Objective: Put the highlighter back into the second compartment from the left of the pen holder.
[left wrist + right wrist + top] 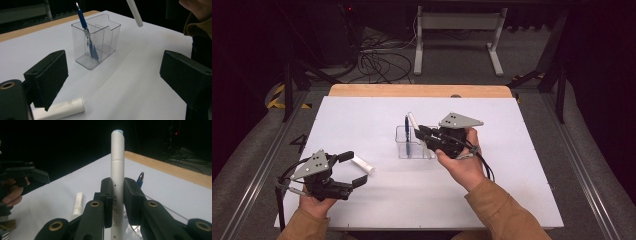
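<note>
I am looking down on a white table top (362, 200) with a wooden strip along its far edge. My right gripper (421, 131) is clenched on a slim white marker pen (117, 170), its jaws pressing the barrel from both sides. In the right gripper view the white marker pen stands upright between the black pads, with a pale blue tip at the top. Dark lettering runs down the barrel; I read "KEY POINTS" below a small black triangle. From the high view, the white marker pen hangs over the clear plastic pen holder (412, 145), which sits near the middle of the table top and is split by clear walls into compartments. A blue ballpoint pen (86, 35) leans inside one of the compartments, its tip pointing up above the rim.

My left gripper (355, 169) rests near the front left of the table top, its jaws spread wide and gripping nothing. A short white cylinder (60, 110), perhaps a cap or a second marker, lies flat on the table top just beside the left gripper's jaws. It carries faint embossed writing that is too small for me to read.
</note>
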